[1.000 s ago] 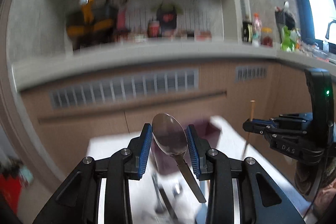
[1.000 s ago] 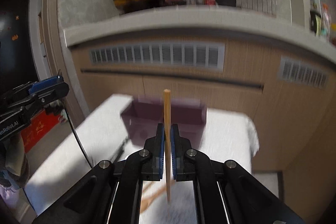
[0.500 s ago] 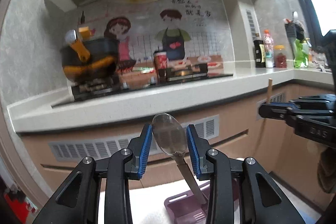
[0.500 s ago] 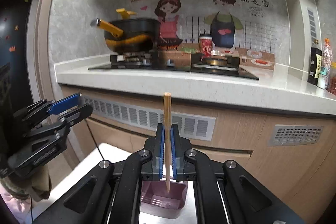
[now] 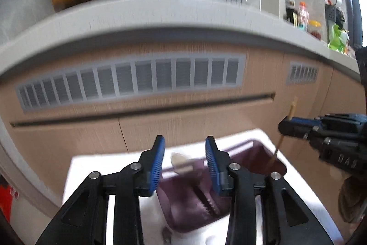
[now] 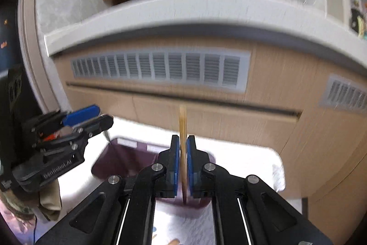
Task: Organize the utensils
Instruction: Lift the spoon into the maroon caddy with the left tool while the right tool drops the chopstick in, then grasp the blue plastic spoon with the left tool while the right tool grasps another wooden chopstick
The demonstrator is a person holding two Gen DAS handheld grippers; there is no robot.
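Observation:
A purple tray (image 5: 257,157) (image 6: 119,160) sits on a white cloth-covered table (image 5: 91,167). My left gripper (image 5: 184,161) (image 6: 89,117) hovers over the tray's left part, its jaws opening. A metal spoon (image 5: 179,160), blurred, hangs low in the gap between its pads, clear of both. Its handle tip (image 6: 106,136) points into the tray. My right gripper (image 6: 182,148) (image 5: 289,128) is over the tray's right end. A wooden chopstick (image 6: 182,125) (image 5: 291,110) stands upright between its pads, lower end over the tray. These jaws are just starting to open.
Behind the table runs a wooden cabinet front (image 6: 263,121) with grey vents, under a pale counter (image 5: 160,15). A dark utensil (image 5: 166,233) and a wooden one (image 6: 174,241) lie on the cloth near me. A person's sleeve (image 5: 351,199) is behind the right gripper.
Both grippers have dropped and tilted down over the purple tray. The left jaws have widened and the spoon has slipped down from between the pads. The chopstick stays in the right gripper.

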